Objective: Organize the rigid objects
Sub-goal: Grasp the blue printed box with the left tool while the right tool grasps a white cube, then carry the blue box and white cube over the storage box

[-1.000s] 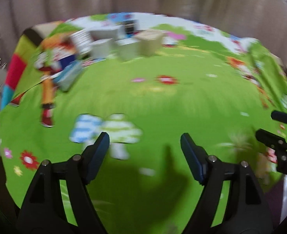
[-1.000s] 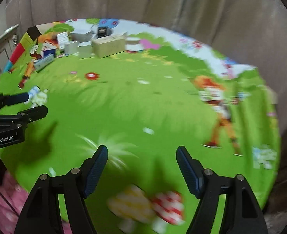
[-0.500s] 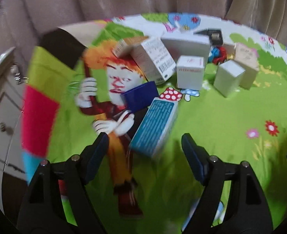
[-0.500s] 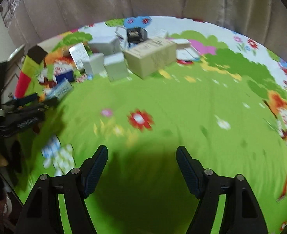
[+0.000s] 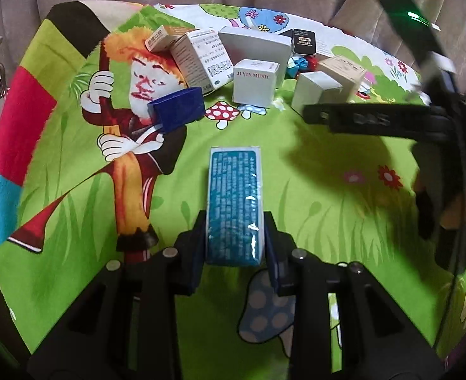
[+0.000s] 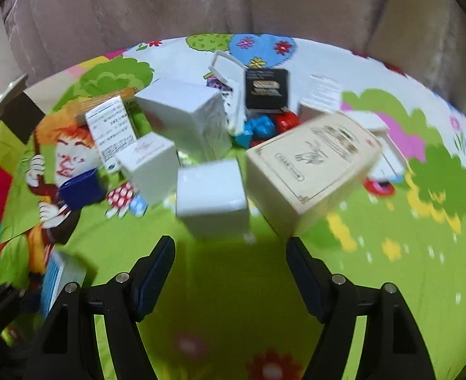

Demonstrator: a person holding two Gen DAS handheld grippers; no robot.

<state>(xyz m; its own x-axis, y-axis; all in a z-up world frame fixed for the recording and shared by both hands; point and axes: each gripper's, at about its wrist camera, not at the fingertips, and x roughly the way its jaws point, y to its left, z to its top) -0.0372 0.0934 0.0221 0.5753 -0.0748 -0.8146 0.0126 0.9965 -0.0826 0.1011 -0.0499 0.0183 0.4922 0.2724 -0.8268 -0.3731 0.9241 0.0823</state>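
My left gripper (image 5: 234, 247) is shut on a long teal box (image 5: 233, 202) with fine print, its near end between the pads, lying on the green cartoon cloth (image 5: 312, 196). The teal box also shows at the lower left of the right wrist view (image 6: 60, 277). My right gripper (image 6: 229, 272) is open and empty, just short of a small white cube box (image 6: 212, 198). It also shows at the right of the left wrist view (image 5: 359, 119), reaching toward the pile.
A cluster of boxes lies at the cloth's far side: a cream box (image 6: 312, 164), a large white box (image 6: 185, 117), a "JIYIN MUSIC" white box (image 5: 255, 82), a printed white box (image 5: 198, 60), a dark blue box (image 5: 177, 110), a black box (image 6: 266, 88). A curtain hangs behind.
My left gripper moved onto the teal box and closed on it. My right gripper moved forward, up close to the white cube box and the cream box.
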